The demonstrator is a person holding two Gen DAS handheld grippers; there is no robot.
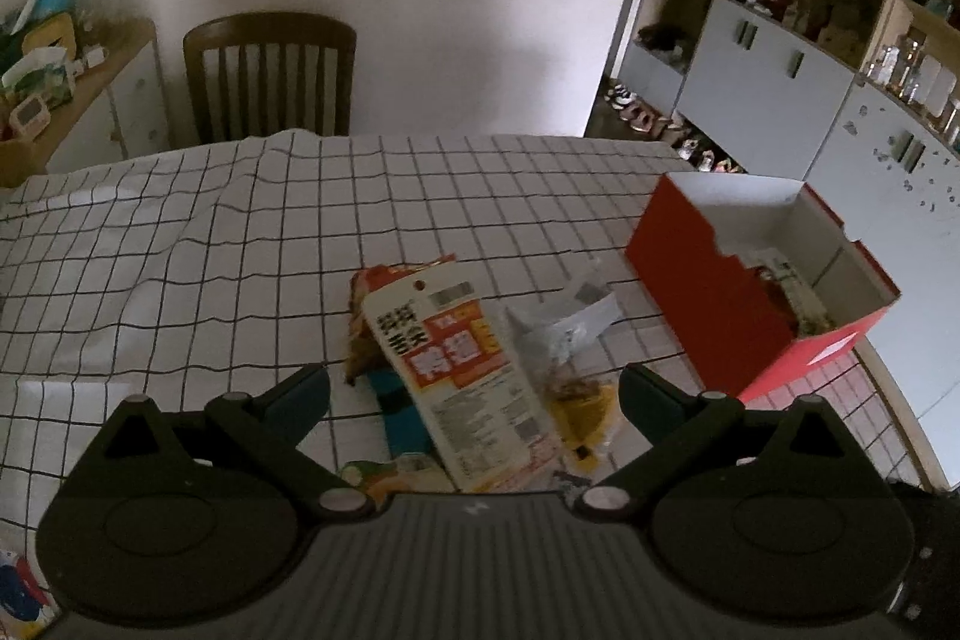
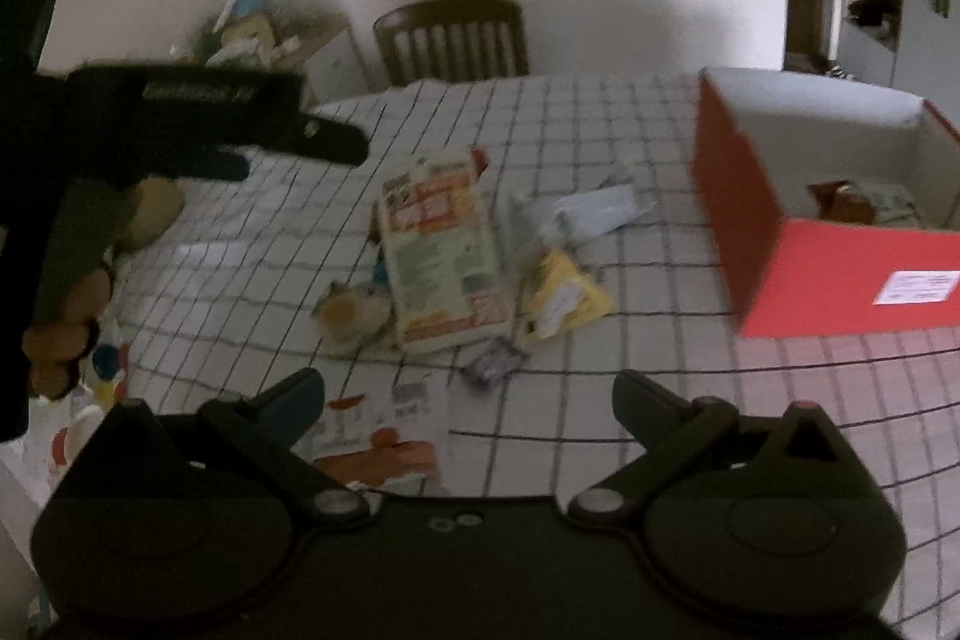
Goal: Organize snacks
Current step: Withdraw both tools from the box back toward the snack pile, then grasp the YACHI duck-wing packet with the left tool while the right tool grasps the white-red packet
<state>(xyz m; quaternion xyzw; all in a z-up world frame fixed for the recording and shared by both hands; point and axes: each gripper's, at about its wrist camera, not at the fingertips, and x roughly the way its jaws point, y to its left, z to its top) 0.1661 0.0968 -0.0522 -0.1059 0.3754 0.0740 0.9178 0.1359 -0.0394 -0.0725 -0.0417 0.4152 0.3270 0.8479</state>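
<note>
We held the left gripper [image 1: 474, 400] with its jaws spread wide and empty above the checked tablecloth [image 1: 180, 250], the white-and-orange snack packet [image 1: 462, 370] lying just ahead between its fingers. A clear wrapper [image 1: 564, 322] and a yellow packet [image 1: 591, 412] lay toward its right finger, the red box [image 1: 708, 292] farther right. Our right gripper [image 2: 468, 400] also stood open, holding nothing, short of the pile.

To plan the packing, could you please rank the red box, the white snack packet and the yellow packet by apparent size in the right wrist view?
1. red box
2. white snack packet
3. yellow packet
</note>
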